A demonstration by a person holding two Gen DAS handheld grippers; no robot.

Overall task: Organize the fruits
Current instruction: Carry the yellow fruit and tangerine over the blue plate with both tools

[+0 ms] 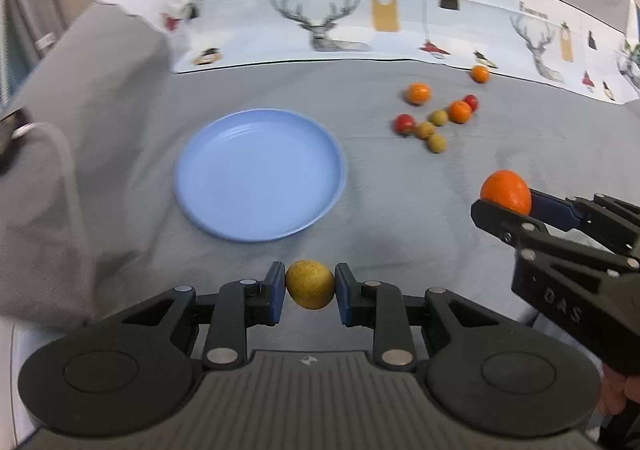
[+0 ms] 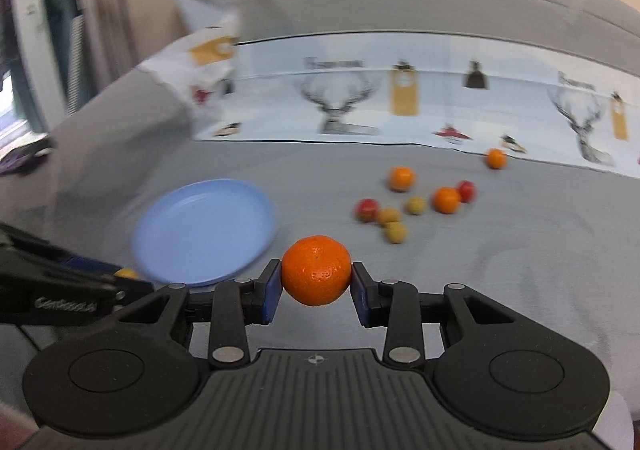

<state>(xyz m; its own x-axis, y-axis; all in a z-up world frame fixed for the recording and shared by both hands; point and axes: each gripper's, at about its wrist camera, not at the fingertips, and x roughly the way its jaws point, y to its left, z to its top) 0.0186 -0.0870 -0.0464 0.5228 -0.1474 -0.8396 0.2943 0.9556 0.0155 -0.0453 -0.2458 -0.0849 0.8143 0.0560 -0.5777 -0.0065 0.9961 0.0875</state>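
Left gripper (image 1: 310, 286): its blue pads are pinching a yellow fruit (image 1: 310, 284) at lower centre of the left view, above the grey cloth (image 1: 120, 130).
Right gripper (image 2: 316, 286): its pads are clamping an orange (image 2: 316, 270) at centre of the right view; in the left view it is showing at the right edge.
Plate (image 1: 261, 175): blue, lying bare on the cloth at mid-frame, just beyond the yellow fruit.
Loose fruit (image 1: 438, 116): oranges, red and green-yellow ones are sitting clustered at upper right, well apart from the plate.
Printed cloth (image 1: 328, 22): deer pattern, stretching across the top.
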